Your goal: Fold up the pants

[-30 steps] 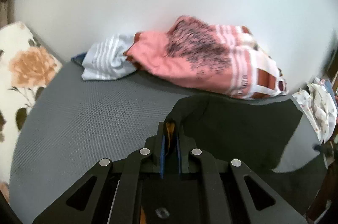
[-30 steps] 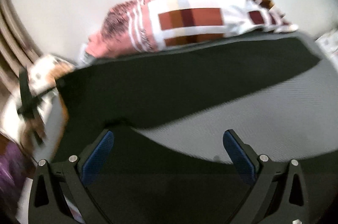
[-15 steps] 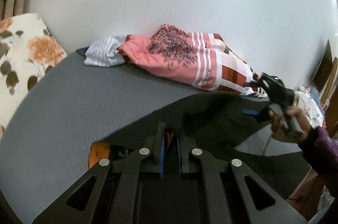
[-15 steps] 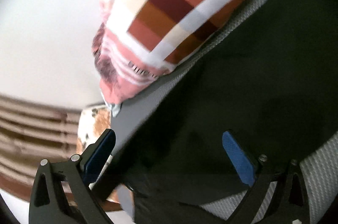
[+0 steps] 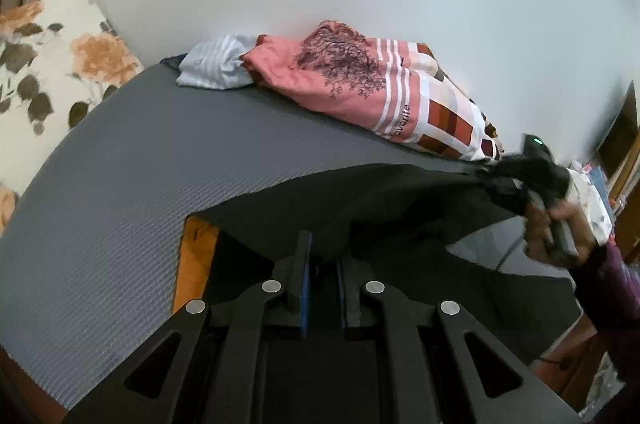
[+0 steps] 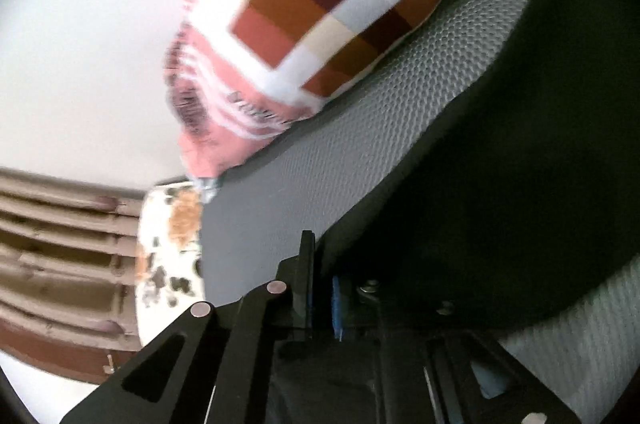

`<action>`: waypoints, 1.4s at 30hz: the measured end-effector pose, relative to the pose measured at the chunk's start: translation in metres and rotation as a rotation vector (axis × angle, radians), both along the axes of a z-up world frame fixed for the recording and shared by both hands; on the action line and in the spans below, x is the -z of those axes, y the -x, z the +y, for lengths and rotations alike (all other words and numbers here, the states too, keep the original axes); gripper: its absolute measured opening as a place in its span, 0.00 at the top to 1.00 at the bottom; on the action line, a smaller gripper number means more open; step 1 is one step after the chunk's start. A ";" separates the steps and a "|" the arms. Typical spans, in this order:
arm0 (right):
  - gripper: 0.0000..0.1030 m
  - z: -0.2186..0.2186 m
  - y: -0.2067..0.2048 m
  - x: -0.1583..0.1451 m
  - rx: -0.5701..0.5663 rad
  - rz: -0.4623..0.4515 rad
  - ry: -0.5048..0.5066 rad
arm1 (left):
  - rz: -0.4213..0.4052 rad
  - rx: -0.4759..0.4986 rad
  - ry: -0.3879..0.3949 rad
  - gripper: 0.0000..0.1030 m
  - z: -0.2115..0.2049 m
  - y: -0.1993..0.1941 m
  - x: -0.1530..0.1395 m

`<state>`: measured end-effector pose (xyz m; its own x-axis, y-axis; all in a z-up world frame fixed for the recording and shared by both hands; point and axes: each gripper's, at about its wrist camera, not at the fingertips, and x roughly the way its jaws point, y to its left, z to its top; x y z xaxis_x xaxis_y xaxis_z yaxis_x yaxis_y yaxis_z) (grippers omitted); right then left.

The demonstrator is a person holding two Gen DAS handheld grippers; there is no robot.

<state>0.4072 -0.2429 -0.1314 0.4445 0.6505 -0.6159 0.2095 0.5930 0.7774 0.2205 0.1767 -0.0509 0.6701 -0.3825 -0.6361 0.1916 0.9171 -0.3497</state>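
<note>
The black pants [image 5: 400,200] lie stretched across the grey mat [image 5: 160,160]. The left gripper [image 5: 322,256], angled downward, has its jaws clamped on one edge. The right gripper [image 6: 320,284], rolled sideways, has just closed its jaws on the other end.

Pants [image 5: 400,200] on mat [image 5: 120,184] (pillow [image 5: 380,92] behind).

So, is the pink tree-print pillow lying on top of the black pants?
No, the pink tree-print pillow rests on the grey mat, apart from the black pants.
</note>
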 end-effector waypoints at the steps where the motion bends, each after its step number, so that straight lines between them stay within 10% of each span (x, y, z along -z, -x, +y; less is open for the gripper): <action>1: 0.92 0.002 0.016 -0.005 0.001 -0.013 0.011 | 0.005 -0.003 -0.014 0.89 0.003 0.005 0.001; 16: 0.94 0.038 0.220 0.020 -0.038 0.080 -0.019 | 0.138 -0.016 -0.118 0.89 0.024 0.054 0.032; 36: 0.94 0.061 0.274 0.058 -0.104 0.199 -0.050 | 0.207 -0.102 -0.305 0.86 0.047 0.075 0.067; 42: 0.94 0.060 0.276 0.064 -0.095 0.196 -0.078 | 0.191 -0.314 -0.363 0.49 0.087 0.088 0.047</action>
<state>0.1313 -0.1825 -0.1956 0.2556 0.7329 -0.6305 0.3073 0.5568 0.7718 0.1321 0.2633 -0.0983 0.5763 0.0867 -0.8126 -0.1482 0.9890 0.0004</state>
